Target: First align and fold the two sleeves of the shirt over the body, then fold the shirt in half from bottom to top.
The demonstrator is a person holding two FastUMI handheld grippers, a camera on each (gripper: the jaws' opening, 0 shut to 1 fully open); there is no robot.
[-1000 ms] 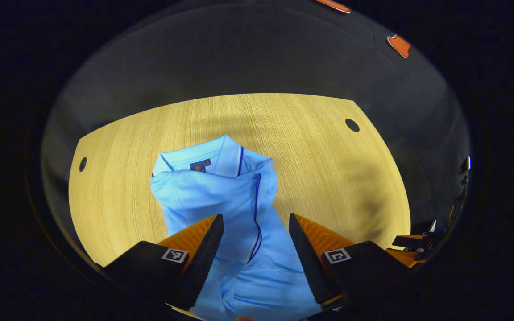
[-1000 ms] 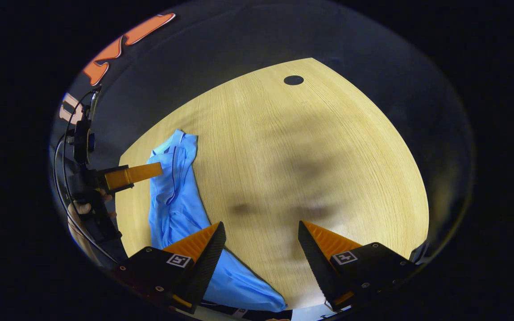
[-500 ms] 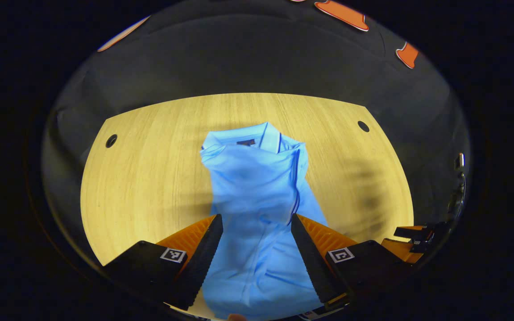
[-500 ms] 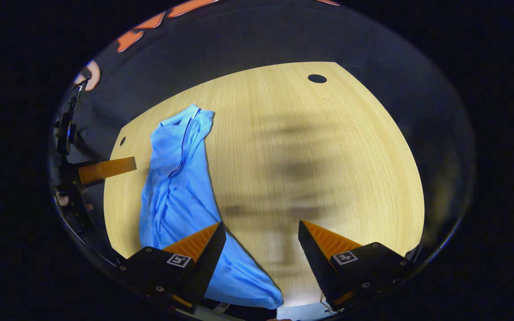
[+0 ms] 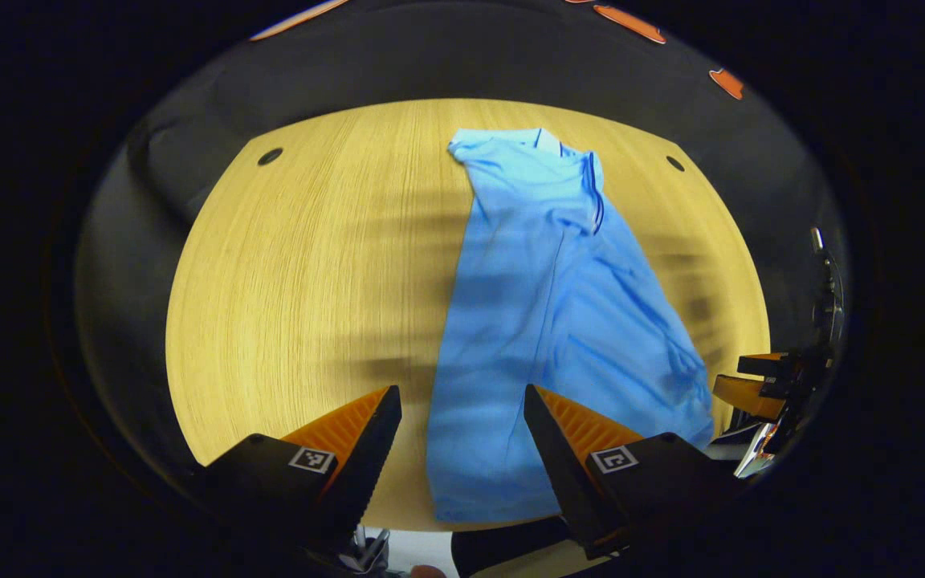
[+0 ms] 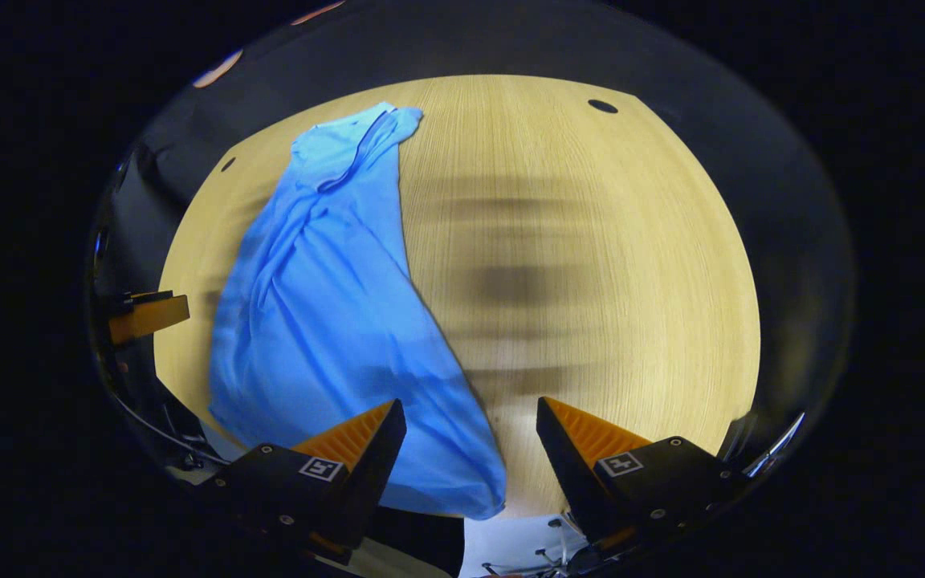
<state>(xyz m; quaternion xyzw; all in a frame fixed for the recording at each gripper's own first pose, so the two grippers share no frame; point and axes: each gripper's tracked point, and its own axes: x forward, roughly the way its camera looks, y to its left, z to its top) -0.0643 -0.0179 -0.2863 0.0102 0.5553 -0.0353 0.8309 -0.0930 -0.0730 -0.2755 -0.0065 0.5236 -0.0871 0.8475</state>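
A light blue polo shirt lies lengthwise on the wooden table, collar at the far end and hem at the near edge. It forms a narrow, wrinkled strip with a dark-trimmed fold near the collar. My left gripper hovers open above the hem, holding nothing. In the right gripper view the shirt runs along the left side, and my right gripper is open over its near right corner. The right gripper also shows at the right edge of the left gripper view, and the left gripper at the left edge of the right gripper view.
The table has small dark holes near its far corners. Bare wood lies on both sides of the shirt. Black cloth walls surround the table, and the near table edge sits just under both grippers.
Both grippers have drawn back toward the near edge and risen. The shirt, bunched up before, now lies stretched out long and flat. Both grippers stayed open.
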